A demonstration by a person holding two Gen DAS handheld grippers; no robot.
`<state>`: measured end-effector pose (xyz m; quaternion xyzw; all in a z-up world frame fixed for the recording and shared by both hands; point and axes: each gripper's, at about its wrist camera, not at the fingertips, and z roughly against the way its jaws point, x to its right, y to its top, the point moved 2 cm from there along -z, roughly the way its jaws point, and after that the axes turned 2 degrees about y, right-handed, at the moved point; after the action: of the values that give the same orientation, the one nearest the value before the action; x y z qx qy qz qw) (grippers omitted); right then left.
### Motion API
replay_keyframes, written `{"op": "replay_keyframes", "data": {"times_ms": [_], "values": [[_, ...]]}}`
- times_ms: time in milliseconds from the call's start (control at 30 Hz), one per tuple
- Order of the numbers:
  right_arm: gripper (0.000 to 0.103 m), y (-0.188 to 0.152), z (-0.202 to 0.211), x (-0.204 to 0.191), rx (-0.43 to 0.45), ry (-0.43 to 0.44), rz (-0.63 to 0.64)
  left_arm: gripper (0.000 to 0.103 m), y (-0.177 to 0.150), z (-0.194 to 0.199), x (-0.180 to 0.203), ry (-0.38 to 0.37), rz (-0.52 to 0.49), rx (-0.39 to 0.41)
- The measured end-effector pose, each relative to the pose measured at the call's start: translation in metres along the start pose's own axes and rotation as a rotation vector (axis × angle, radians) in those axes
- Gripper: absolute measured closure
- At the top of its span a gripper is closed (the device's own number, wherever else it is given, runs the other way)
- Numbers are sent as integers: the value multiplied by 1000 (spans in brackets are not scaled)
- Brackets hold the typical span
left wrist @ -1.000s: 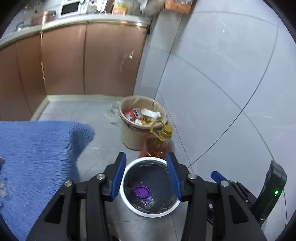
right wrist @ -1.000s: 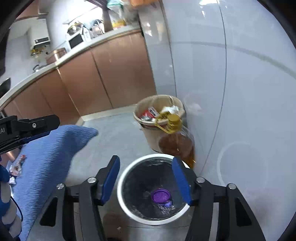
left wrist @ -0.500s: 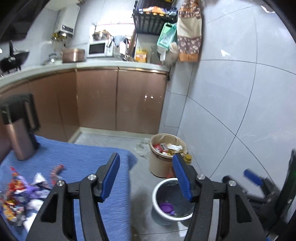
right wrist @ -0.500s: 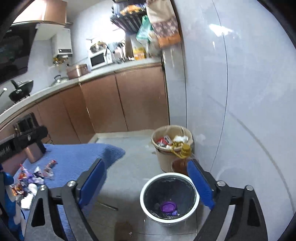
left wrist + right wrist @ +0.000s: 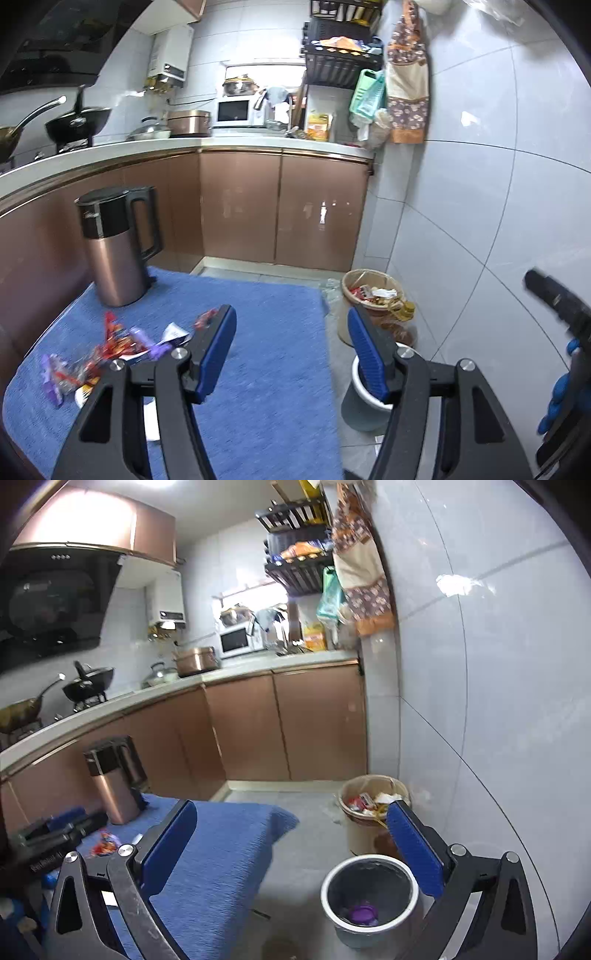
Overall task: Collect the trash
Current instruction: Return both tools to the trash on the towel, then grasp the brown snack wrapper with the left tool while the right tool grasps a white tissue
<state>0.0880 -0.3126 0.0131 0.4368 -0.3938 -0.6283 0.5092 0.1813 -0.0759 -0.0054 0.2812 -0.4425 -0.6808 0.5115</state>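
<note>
Both grippers are between picks: neither carries anything, and each points out over the blue cloth (image 5: pixel 266 369) and the floor beside it. The grey bin (image 5: pixel 369 901) on the floor holds a purple scrap (image 5: pixel 364 914) at its bottom, so at least one piece looks collected. The rest of the trash (image 5: pixel 110 350), a loose heap of red, purple and white wrappers, lies on the near left part of the cloth, in front of the kettle (image 5: pixel 114 247) and well apart from the bin.

The next move, as I judge it, is to swing a gripper left and down to that heap, set the pads either side of one wrapper and pinch it. The wrappers are thin, crinkly and overlapping, so a low, flat approach to an outlying piece would serve best. They are blurred in the left view, so I cannot tell how many remain.

The left gripper (image 5: pixel 291 350) has its jaws partly spread and opening, with nothing between them; only cloth and floor show in the gap. The right gripper (image 5: pixel 291 845) has its jaws flung wide and opening further, also empty; the bin sits below and beyond its right finger, not touched

A second, tan bin (image 5: pixel 373 812), full, stands against the wall behind the grey one
</note>
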Motion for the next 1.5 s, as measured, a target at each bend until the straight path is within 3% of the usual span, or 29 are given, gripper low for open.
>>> {"op": "replay_keyframes", "data": {"times_ms": [233,400,733,900,1167,1333,1500], "values": [[0,5,12,-36,17,80,24,42,-27,26,-61,67,35,-4],[0,-1,5,-72,-16,149,81,42,-52,40,-115,129,68,-25],[0,-45,-61,-157,-258,350,143,42,-104,41,-218,196,193,-123],[0,-84,-99,-200,-403,450,203,42,-116,19,-239,171,211,-182],[13,-143,-150,-258,-602,571,339,43,-122,-30,-255,118,263,-254],[23,-177,-173,-282,-702,633,409,55,-128,-55,-258,112,269,-300],[25,-198,-191,-297,-753,664,426,67,-133,-70,-259,126,261,-337]]}}
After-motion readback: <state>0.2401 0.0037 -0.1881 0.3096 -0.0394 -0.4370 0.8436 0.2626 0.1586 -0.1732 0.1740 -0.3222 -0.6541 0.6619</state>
